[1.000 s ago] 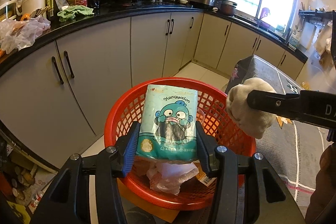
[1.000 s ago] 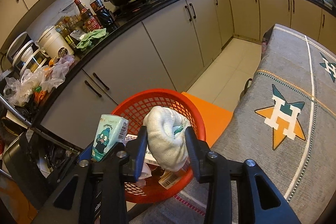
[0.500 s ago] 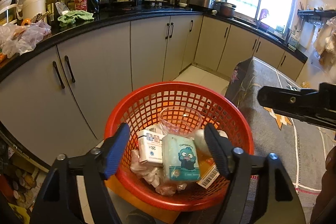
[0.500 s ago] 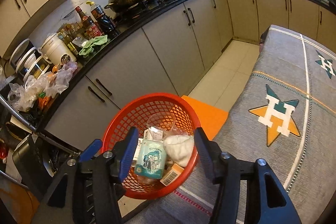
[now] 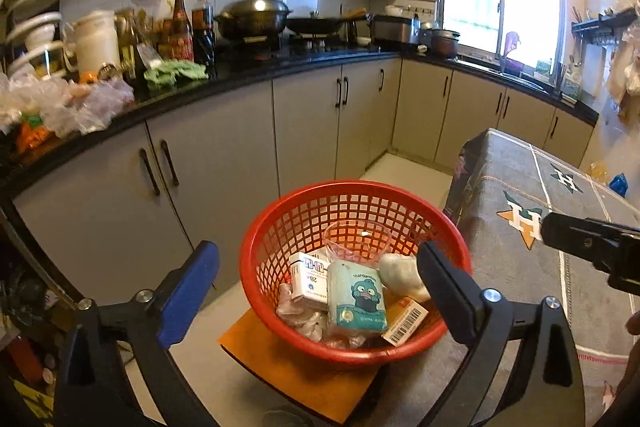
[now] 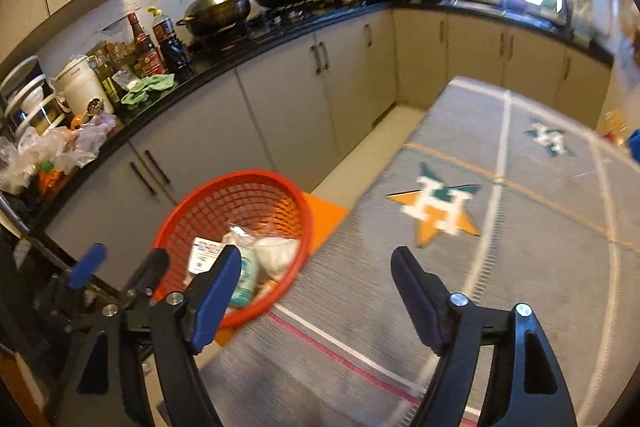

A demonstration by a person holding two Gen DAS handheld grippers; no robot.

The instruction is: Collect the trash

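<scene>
A red mesh basket (image 5: 280, 227) stands on an orange stool beside the table. In it lie a teal cartoon tissue pack (image 5: 356, 301), a white crumpled wad (image 5: 398, 271), a white box (image 5: 310, 279), a clear plastic cup (image 5: 356, 241) and a barcode carton (image 5: 406, 319). My left gripper (image 5: 316, 283) is open and empty in front of the basket. My right gripper (image 6: 316, 287) is open and empty over the table edge, with the basket (image 6: 236, 195) at its left. It also shows at the right edge of the left wrist view (image 5: 588, 239).
The table has a grey cloth (image 6: 500, 227) with star-and-H marks. A black kitchen counter (image 5: 240, 83) with bottles, a wok and plastic bags runs behind, above grey cabinets (image 5: 224, 163). A blue object (image 5: 618, 181) lies at the table's far right.
Both grippers opened and dropped their loads into the basket: the left the tissue pack, the right the white wad. Both then drew back, and the right swung right over the table.
</scene>
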